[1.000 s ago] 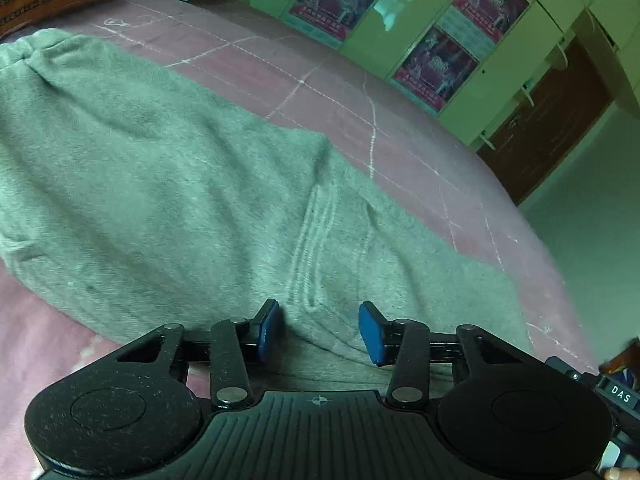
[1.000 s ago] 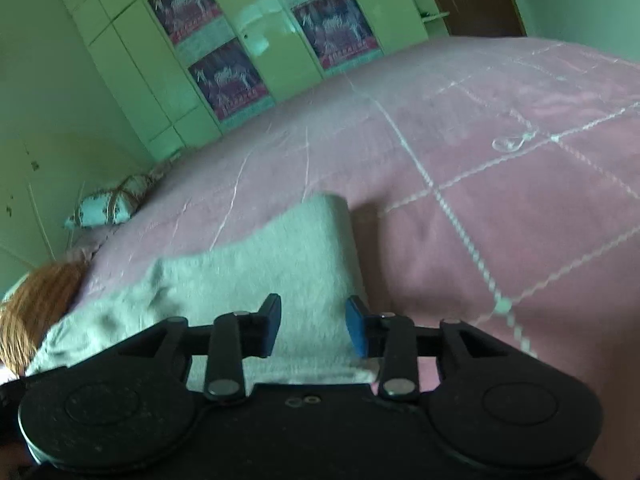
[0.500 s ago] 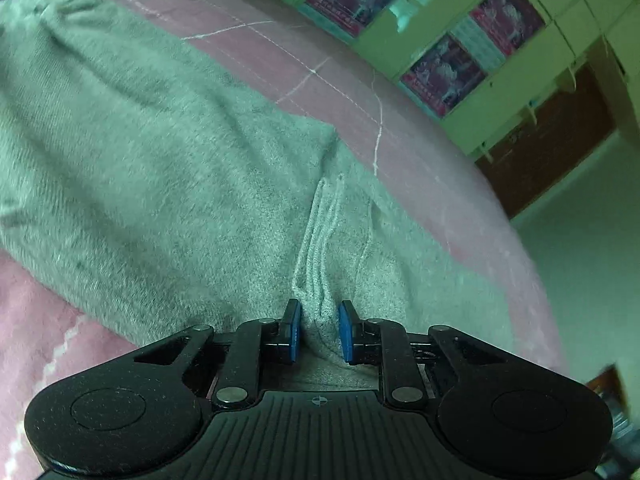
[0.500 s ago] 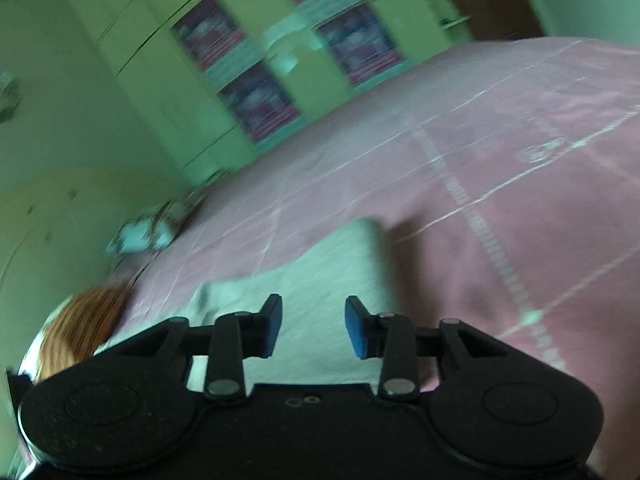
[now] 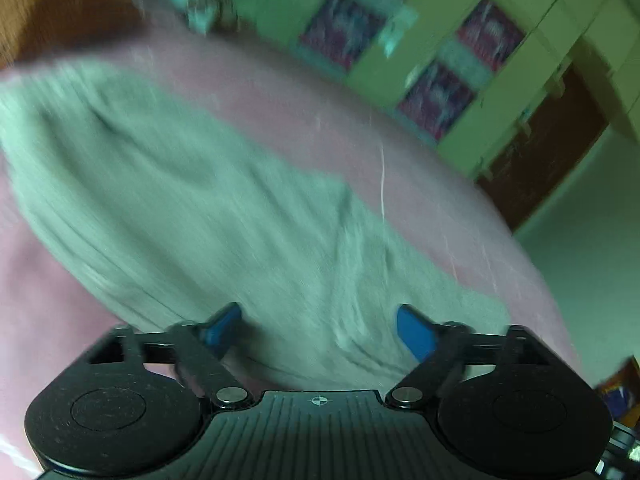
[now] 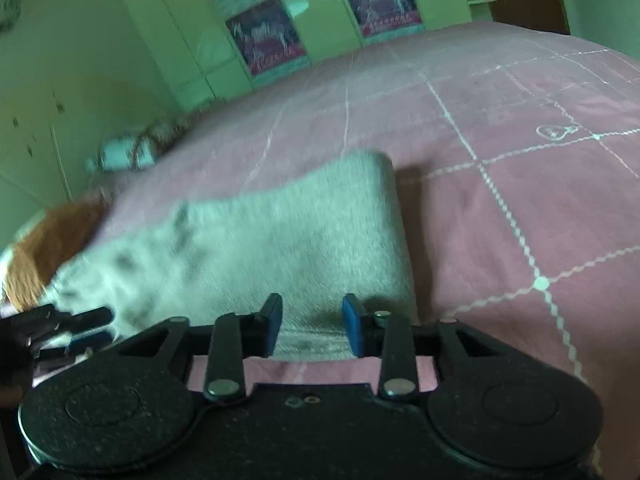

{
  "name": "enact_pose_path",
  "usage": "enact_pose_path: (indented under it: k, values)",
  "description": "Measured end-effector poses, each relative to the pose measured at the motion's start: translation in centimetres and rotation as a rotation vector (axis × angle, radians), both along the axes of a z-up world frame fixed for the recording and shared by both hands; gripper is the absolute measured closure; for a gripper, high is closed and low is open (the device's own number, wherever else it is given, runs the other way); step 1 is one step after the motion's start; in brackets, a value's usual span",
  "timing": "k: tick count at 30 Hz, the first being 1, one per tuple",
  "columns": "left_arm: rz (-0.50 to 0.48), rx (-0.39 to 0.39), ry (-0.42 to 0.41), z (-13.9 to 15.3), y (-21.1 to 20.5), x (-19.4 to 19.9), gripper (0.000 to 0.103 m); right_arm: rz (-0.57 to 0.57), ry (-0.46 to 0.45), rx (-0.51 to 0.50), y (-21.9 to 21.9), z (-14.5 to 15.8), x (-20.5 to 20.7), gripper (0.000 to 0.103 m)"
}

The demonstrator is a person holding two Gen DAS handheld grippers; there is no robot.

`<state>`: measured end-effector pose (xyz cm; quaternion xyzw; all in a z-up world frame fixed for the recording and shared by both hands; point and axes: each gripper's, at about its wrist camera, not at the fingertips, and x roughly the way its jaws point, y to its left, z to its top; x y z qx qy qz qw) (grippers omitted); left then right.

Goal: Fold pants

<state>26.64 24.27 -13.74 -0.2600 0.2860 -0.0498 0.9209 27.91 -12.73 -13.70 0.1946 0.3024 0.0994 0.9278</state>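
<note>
Grey pants [image 5: 208, 200] lie flat on a pink bedspread [image 5: 420, 208]. In the left wrist view, which is blurred by motion, my left gripper [image 5: 318, 330] is wide open just above the near edge of the pants, holding nothing. In the right wrist view the leg end of the pants [image 6: 304, 240] lies in front of my right gripper [image 6: 312, 324], which is open with its blue pads over the hem. My left gripper also shows at the left edge of the right wrist view [image 6: 80, 328].
The bedspread [image 6: 520, 184] has a white stitched grid. An orange pillow [image 6: 52, 236] and a small patterned cushion [image 6: 124, 154] lie at the head of the bed. Green wardrobes with posters [image 6: 264, 36] and a brown door [image 5: 548, 148] stand behind.
My left gripper pinched the near edge of the pants half a second ago, then opened wide and let go. My right gripper stayed open and moved closer to the hem.
</note>
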Motion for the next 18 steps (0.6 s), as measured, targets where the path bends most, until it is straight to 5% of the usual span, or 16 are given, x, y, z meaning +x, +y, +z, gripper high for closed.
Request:
enact_pose_path:
  k: [3,6,9,11,15,16,17,18]
  values:
    - [0.094,0.061,-0.019,0.8,4.3,-2.4,0.014,0.006,0.006,-0.005,0.1,-0.5,0.1,0.071]
    - [0.209,0.038,0.020,-0.2,9.9,-3.3,0.014,-0.008,0.008,0.012,0.3,-0.8,0.1,0.070]
    - [0.271,-0.102,0.036,-2.4,15.0,-2.0,0.018,0.001,0.006,-0.016,1.2,-0.2,-0.2,0.061]
    - [0.282,-0.223,0.043,-4.5,17.9,-0.1,0.031,0.008,0.005,-0.032,1.7,0.1,-0.5,0.058]
    - [0.246,-0.305,-0.010,-6.8,20.4,3.8,0.035,-0.010,0.021,-0.021,1.8,0.4,-0.3,0.057]
    - [0.243,-0.317,-0.029,-7.1,20.5,4.6,0.040,-0.018,0.025,-0.020,1.9,0.4,-0.2,0.057]
    - [0.281,-0.322,-0.037,-7.3,20.7,4.6,0.067,-0.030,0.021,-0.033,2.1,0.6,-0.1,0.058]
    - [0.290,-0.351,-0.074,-7.5,21.0,4.2,0.067,-0.044,0.010,-0.054,2.6,0.9,0.0,0.057]
